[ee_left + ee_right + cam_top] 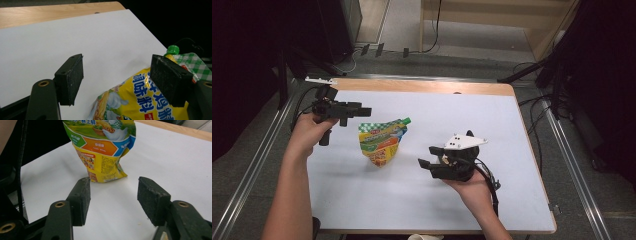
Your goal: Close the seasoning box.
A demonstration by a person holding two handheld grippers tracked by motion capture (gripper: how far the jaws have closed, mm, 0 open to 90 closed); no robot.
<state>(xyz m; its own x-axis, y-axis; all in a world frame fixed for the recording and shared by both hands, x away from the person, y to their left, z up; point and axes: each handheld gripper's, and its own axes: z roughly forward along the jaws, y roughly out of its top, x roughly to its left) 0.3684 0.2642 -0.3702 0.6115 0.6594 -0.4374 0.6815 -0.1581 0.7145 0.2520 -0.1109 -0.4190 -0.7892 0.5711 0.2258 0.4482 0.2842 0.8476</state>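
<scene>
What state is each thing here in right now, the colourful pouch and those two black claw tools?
Pouch: lying on the white table cover, green cap on, held by neither tool.
Left gripper: jaws open, nothing between the pads, just above the pouch's capped end.
Right gripper: jaws open, holding nothing, pointed at the pouch and apart from it.

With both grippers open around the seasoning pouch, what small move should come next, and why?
Probably ease the left gripper onto the seasoning pouch near its green cap. Its jaws are open, nothing is between them, and the pouch lies just beneath. The right gripper is open, short of the pouch.
</scene>
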